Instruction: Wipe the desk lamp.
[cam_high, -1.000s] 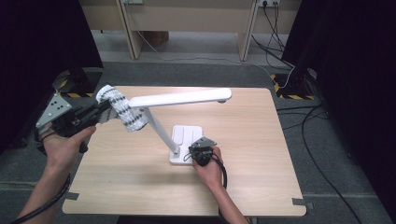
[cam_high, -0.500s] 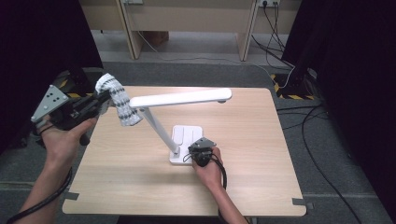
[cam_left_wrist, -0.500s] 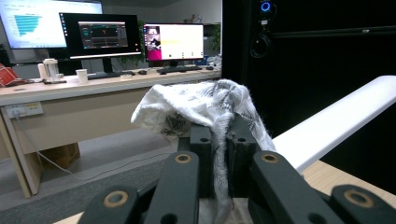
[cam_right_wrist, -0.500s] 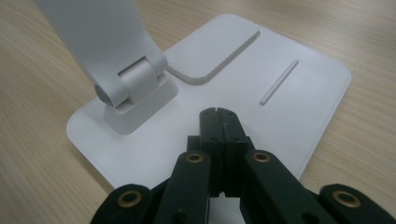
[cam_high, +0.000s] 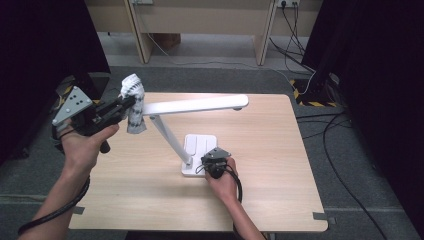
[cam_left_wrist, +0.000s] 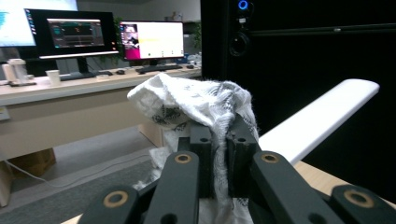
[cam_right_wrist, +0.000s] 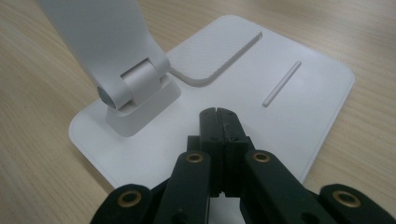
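My left gripper (cam_high: 120, 106), fingers clamped on the patterned cloth (cam_high: 133, 102), hangs at the hinge end of the lamp (cam_high: 192, 106), above the tabletop (cam_high: 280, 165) edge. My right gripper (cam_right_wrist: 218, 114), fingers closed on nothing, presses down on the lamp base (cam_right_wrist: 299, 93). Risk: a hard wipe could tip the lamp if that hold slips. Left forearm reaches forward, gripper level; right points steeply down.
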